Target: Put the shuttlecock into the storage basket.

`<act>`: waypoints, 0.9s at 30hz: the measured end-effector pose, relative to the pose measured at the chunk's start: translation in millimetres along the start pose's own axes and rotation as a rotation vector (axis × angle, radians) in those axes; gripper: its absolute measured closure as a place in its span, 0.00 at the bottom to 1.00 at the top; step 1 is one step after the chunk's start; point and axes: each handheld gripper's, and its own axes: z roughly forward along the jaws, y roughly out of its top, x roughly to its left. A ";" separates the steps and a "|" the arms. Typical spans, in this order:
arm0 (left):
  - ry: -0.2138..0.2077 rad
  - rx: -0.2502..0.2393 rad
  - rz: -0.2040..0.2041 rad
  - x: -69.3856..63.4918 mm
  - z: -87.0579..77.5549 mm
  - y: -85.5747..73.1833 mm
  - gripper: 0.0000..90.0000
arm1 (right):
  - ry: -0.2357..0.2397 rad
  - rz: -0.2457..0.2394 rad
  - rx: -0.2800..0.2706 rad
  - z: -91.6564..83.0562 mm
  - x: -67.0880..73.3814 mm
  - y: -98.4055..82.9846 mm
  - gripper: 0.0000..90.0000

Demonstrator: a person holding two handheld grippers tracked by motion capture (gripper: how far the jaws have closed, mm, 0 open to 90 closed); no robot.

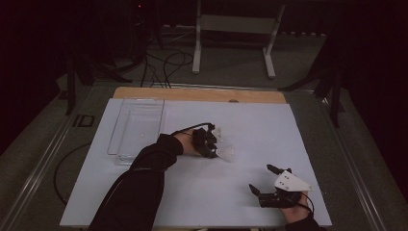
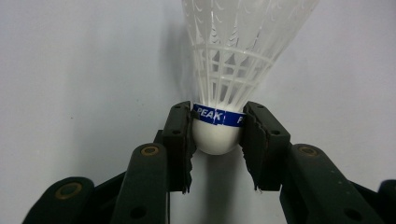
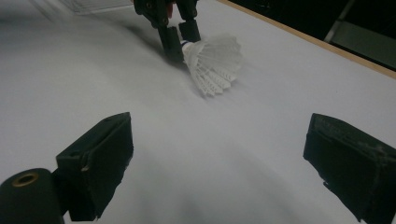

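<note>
A white plastic shuttlecock (image 2: 229, 60) with a blue band and a white cork lies on the white table sheet, its skirt pointing right in the high view (image 1: 226, 153). My left gripper (image 2: 217, 140) is shut on its cork, one jaw on each side. In the high view the left gripper (image 1: 211, 150) sits at the table's middle. The right gripper view shows that same shuttlecock (image 3: 212, 63) ahead, held by the other gripper. My right gripper (image 1: 263, 179) rests near the front right, open wide with nothing between its jaws (image 3: 219, 158).
A clear plastic tray (image 1: 137, 127) lies at the back left of the white sheet (image 1: 250, 125). A wooden table edge (image 1: 192, 93) runs along the far side. Beyond it stand a metal frame (image 1: 235, 29) and cables on the floor.
</note>
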 end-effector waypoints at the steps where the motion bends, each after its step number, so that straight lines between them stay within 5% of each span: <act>1: -0.002 0.001 0.000 -0.3 -1.3 0.0 0.72 | 0.001 0.000 -0.001 0.0 0.0 0.0 0.09; 27: -0.008 -0.001 -0.043 -14.0 -38.7 6.7 0.73 | -0.003 -0.001 0.005 0.8 0.7 0.3 0.09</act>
